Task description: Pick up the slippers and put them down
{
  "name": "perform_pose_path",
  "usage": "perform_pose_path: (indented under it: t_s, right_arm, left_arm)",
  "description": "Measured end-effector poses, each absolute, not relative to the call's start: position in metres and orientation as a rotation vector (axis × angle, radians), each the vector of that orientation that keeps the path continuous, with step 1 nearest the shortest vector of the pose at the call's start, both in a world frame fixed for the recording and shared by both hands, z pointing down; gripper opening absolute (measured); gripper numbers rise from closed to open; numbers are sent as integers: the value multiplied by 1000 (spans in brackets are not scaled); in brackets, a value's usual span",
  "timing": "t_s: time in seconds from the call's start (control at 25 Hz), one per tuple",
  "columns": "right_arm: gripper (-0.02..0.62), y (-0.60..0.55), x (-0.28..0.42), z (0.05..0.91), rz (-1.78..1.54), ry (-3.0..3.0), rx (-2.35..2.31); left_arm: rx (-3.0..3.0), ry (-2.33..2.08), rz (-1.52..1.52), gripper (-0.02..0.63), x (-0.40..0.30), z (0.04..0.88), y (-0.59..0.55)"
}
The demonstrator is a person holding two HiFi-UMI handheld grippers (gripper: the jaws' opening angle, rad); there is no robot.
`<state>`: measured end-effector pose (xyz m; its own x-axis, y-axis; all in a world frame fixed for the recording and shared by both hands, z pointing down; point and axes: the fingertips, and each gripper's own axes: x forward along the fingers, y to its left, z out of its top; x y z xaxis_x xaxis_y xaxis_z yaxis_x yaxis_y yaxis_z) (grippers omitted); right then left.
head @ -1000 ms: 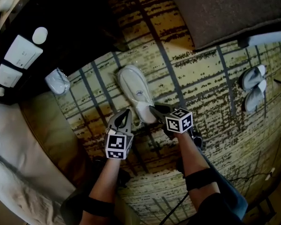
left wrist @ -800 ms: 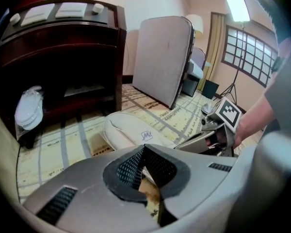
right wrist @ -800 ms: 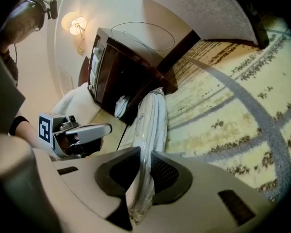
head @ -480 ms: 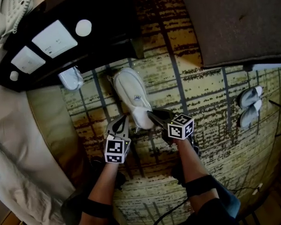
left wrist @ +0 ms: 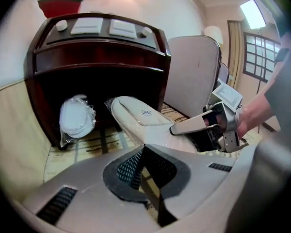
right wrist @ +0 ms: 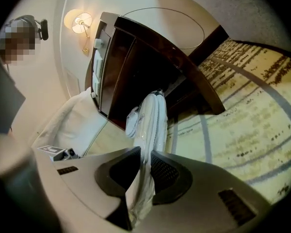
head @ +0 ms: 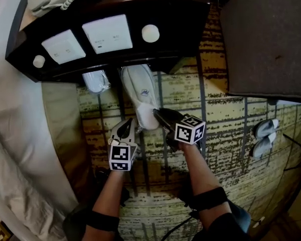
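Observation:
A pair of white slippers (head: 140, 92) in clear wrap hangs toe-first toward the dark nightstand (head: 110, 59). My right gripper (head: 158, 115) is shut on the wrap at the heel end. In the right gripper view the wrapped slippers (right wrist: 150, 120) run up from between the jaws of that gripper (right wrist: 145, 154). My left gripper (head: 124, 129) is shut and holds nothing, just left of the heel. From the left gripper view, its own tips (left wrist: 144, 152) lie below the slippers (left wrist: 138, 115), with the right gripper (left wrist: 184, 127) clamped on them from the right.
A second wrapped white bundle (head: 96, 80) lies under the nightstand's edge, left of the slippers. A bed (head: 20, 149) fills the left. A grey padded block (head: 271, 39) is at the upper right. Another slipper pair (head: 263, 134) lies on the carpet far right.
Both grippers have travelled toward the nightstand, the right one carrying the slippers off the carpet. The slippers' toe now reaches the nightstand's front edge.

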<state>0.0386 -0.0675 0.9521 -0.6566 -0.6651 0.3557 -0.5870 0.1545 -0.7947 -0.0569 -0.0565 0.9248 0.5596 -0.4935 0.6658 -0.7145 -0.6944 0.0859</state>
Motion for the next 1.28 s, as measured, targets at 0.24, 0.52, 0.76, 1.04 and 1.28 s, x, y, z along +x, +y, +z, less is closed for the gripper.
perform_pose_path:
  t_s: [0.24, 0.52, 0.76, 1.04, 1.28]
  right_arm:
    - [80, -130, 43, 944, -1487, 2245, -1405]
    - [81, -193, 53, 935, -1399, 2126, -1605]
    - [83, -224, 49, 932, -1346, 2087, -1766]
    - [104, -242, 49, 933, -1276, 2060, -1921]
    - [176, -247, 53, 936, -1089, 2215, -2183]
  left_arm:
    - [2440, -1085, 815, 5, -73, 917, -91]
    - [2435, -1153, 736, 5, -83, 911, -124]
    - [2419, -1195, 697, 5, -99, 907, -137]
    - [2385, -1241, 675, 5, -124, 909, -142]
    - [2387, -1248, 669, 5, -127, 908, -143]
